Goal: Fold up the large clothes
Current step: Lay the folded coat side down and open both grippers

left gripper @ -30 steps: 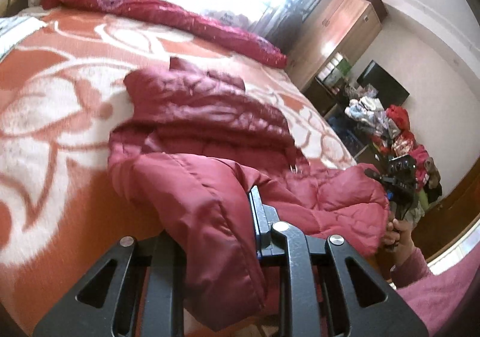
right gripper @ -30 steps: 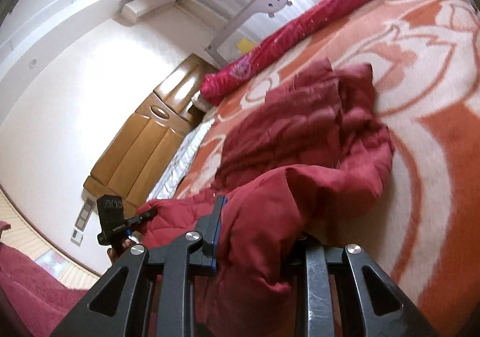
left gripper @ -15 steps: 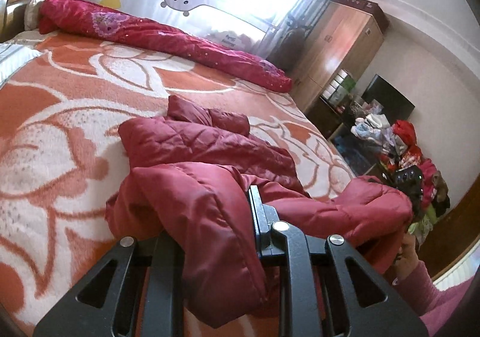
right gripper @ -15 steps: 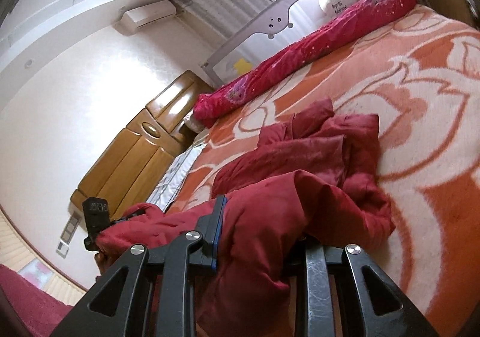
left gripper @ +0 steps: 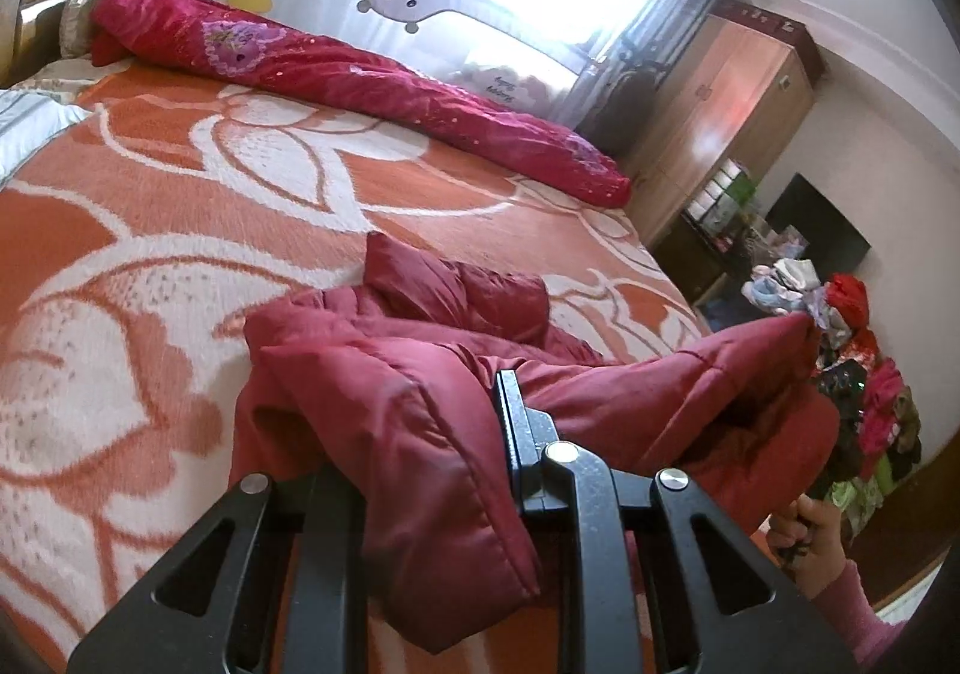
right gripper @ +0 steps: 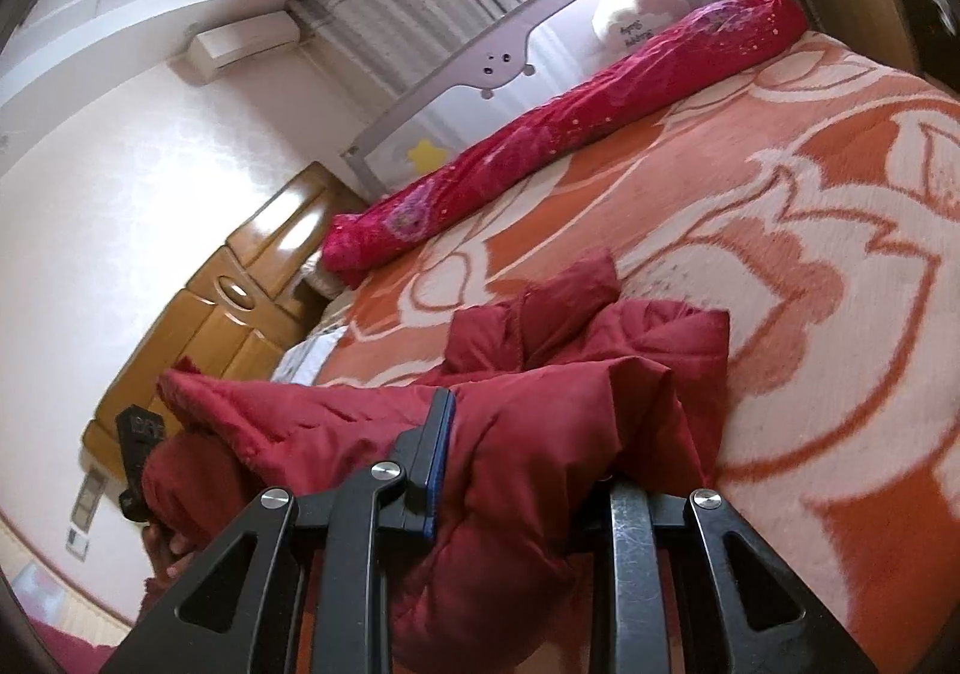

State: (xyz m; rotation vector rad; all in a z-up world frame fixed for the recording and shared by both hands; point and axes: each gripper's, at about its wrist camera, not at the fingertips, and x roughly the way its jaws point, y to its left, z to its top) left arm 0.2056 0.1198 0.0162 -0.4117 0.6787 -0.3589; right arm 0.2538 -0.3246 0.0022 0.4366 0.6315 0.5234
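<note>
A dark red puffer jacket (left gripper: pixel 432 338) lies partly on the orange and white bed (left gripper: pixel 180 230). Its near edge is lifted off the bed and stretched between both grippers. My left gripper (left gripper: pixel 432 434) is shut on one corner of that edge. My right gripper (right gripper: pixel 516 446) is shut on the other corner, and the jacket (right gripper: pixel 576 350) bunches beyond it. The far part of the jacket, with folded sleeves, rests on the blanket. In the left wrist view the jacket hides the right gripper; only the hand (left gripper: pixel 810 536) shows.
A rolled pink-red quilt (left gripper: pixel 372 86) lies along the grey bed rail (left gripper: pixel 396 2) at the far side. A wooden wardrobe (left gripper: pixel 720 116), a dark screen and a pile of clothes (left gripper: pixel 852 350) stand to the right of the bed. A brown headboard (right gripper: pixel 228 314) is on the left.
Both grippers have lifted the near edge of the jacket and carried it toward the far part. The jacket now covers less of the bed and is bunched up.
</note>
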